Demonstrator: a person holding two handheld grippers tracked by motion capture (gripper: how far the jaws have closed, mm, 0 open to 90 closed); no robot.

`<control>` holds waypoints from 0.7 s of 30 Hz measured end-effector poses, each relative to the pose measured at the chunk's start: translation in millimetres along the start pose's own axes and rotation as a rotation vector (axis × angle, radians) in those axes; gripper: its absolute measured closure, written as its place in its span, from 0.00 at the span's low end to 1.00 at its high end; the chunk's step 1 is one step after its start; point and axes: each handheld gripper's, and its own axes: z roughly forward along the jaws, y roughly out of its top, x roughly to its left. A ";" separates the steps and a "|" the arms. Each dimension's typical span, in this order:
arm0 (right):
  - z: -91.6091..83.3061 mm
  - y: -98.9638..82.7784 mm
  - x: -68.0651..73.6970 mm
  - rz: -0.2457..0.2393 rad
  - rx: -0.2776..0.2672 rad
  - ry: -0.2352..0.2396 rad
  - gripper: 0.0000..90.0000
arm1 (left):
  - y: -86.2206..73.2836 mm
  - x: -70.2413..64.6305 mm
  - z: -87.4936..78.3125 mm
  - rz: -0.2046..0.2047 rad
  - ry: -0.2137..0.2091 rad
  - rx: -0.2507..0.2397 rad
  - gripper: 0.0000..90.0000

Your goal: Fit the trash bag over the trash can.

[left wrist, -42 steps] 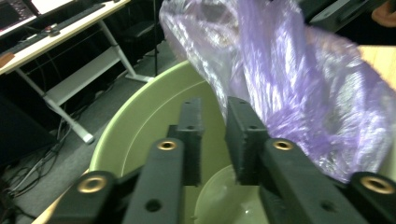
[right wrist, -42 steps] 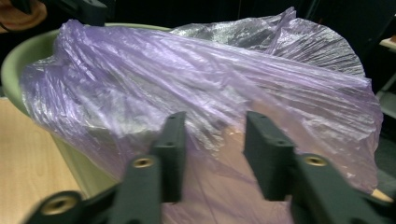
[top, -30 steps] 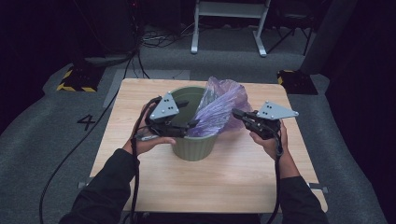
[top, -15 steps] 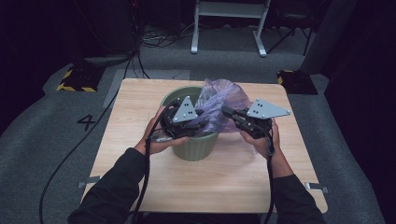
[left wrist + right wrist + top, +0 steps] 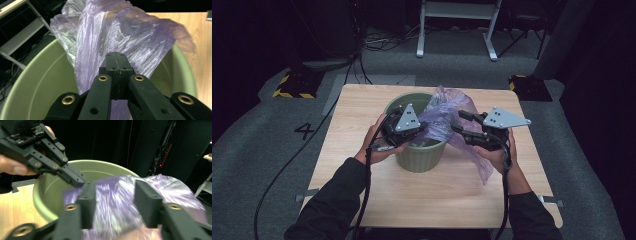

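A green plastic bin (image 5: 419,155) stands mid-table with a crumpled purple plastic bag (image 5: 447,117) rising from its right rim and trailing down its right side. My left gripper (image 5: 424,127) reaches over the bin's mouth. Its jaws have just been closing and now meet on a fold of the bag (image 5: 120,32), with the left gripper (image 5: 116,62) above the bin's inside wall (image 5: 45,80). My right gripper (image 5: 459,121) faces it from the right. Its jaws have just been opening, and the right gripper (image 5: 115,192) stands apart around the bag (image 5: 160,182) without pressing it.
The wooden table (image 5: 362,190) sits on grey carpet marked with a number. Black cables trail off its left side. A white metal frame (image 5: 457,30) stands behind the table, and yellow-black weights (image 5: 292,85) rest on the floor at the back corners.
My left gripper has shifted right over the bin and shut on the bag. My right gripper has let go of the bag and its jaws stand apart.
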 end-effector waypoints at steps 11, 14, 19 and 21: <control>-35.9 -47.9 9.3 -0.055 0.126 -0.022 0.22 | -9.3 10.3 -5.4 -0.031 0.020 0.010 1.00; -31.9 -66.3 18.8 -0.115 0.213 -0.080 0.28 | -11.3 13.1 -8.1 -0.040 0.018 0.003 1.00; -11.6 -96.9 27.1 -0.132 0.310 -0.142 0.36 | -16.2 19.4 -12.3 -0.070 0.020 -0.012 1.00; -6.8 -104.1 24.5 -0.111 0.308 -0.197 0.55 | -16.8 20.0 -13.2 -0.068 0.021 -0.015 1.00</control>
